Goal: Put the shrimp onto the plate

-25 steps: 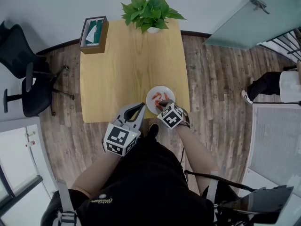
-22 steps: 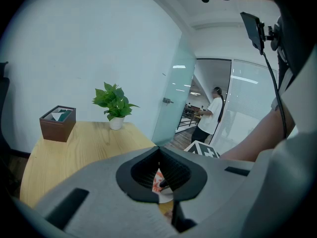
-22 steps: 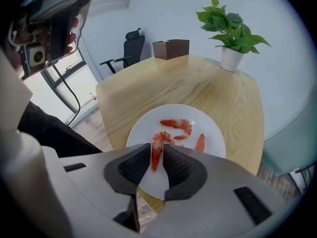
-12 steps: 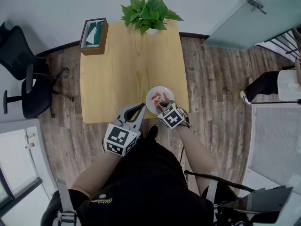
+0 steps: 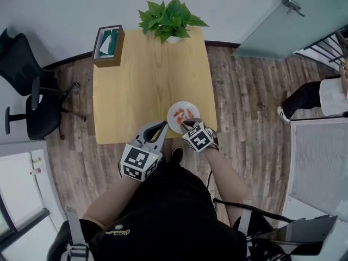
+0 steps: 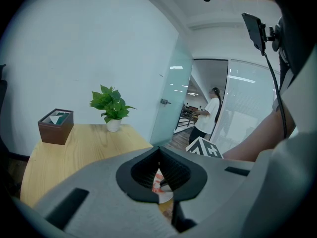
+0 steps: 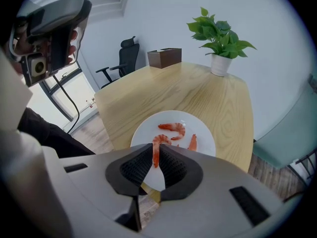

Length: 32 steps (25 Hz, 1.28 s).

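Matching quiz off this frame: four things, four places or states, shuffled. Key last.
1 plant
2 box
3 plate
4 right gripper

a table's far left corner
b table's near right corner
c shut on a shrimp
d table's far edge, right of middle

Pairs: 1-d, 2-a, 3-b, 4-c

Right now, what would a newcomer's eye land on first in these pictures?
The right claw pinches a pink shrimp over a white plate holding two more shrimp, at the wooden table's near right corner. A leafy green plant stands at the table's far edge.
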Tool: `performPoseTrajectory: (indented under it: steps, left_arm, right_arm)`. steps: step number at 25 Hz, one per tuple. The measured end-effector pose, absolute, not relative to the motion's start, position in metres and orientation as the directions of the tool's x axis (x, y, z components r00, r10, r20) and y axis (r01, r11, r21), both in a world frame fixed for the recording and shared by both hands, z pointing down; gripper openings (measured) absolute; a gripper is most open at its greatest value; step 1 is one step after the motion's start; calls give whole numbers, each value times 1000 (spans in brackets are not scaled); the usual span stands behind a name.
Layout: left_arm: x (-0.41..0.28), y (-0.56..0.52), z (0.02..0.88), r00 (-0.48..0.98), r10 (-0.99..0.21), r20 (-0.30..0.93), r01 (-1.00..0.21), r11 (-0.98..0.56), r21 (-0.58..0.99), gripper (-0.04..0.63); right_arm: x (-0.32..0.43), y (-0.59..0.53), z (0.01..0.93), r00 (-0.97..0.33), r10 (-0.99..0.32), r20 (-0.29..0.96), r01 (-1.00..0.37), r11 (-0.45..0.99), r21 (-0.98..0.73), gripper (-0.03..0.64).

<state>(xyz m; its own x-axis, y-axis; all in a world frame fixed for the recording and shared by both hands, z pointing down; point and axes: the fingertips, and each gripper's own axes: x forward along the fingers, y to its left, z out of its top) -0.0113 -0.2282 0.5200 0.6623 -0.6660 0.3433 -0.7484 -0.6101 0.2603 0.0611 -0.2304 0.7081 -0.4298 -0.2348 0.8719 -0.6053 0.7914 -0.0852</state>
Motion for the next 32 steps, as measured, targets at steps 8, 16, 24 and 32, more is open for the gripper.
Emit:
performPoseTrajectory:
  steps: [8,16,24,32]
  left_arm:
    - [2,-229,508,682,-657,320,-730,-638,245,3]
    - [14,-234,491,692,-661,291,-720,-660,213,3]
    - [26,-236,469,706,-663,249,-706,-682,189,2]
    - [36,-237,447,715,-668,206,-697,-703,140,3]
  right_arm:
    - [61,-244,643,-529,-404,746,-675,734,-81,5]
    - [83,-251,536,-581,-638,505,-767,637,-77,5]
    - [100,-243,439,-563,-796,223,-824,560,-84,3]
    - [108,-224,389,-532,-844,68,-846,534,-3,3]
